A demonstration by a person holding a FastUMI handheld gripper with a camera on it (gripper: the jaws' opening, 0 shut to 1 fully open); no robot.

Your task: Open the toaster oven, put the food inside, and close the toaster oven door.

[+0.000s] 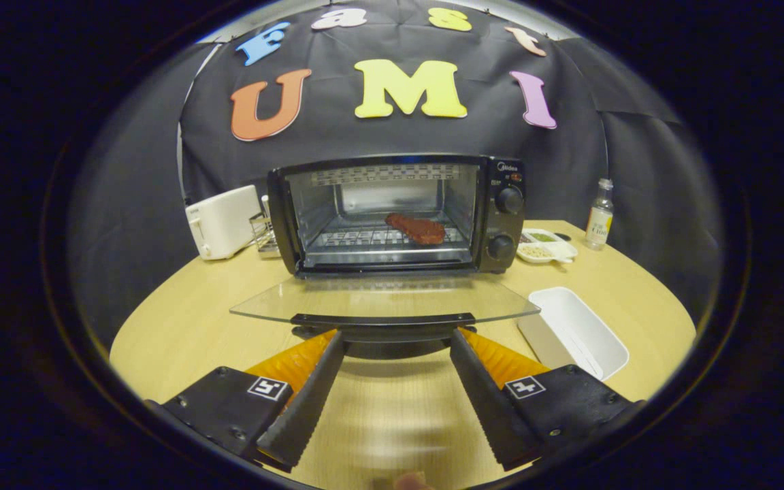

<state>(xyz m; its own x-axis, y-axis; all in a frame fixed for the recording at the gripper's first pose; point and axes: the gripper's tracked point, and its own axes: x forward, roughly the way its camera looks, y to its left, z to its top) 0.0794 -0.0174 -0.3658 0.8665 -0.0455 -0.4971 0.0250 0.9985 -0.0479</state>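
With the steak (415,229) racked inside, the fingers (392,338) stand apart under the stiff, fragile glass door (384,298); lift by its black handle (382,320).

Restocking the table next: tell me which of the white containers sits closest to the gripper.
The empty white rectangular plastic tub, just right of the open gripper and the oven's lowered glass door. The white divided dish lies farther back, beside the black toaster oven.

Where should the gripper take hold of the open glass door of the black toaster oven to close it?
The black handle bar along the glass door's front edge, approached from in front. The door lies flat, and the open gripper already straddles the bar.
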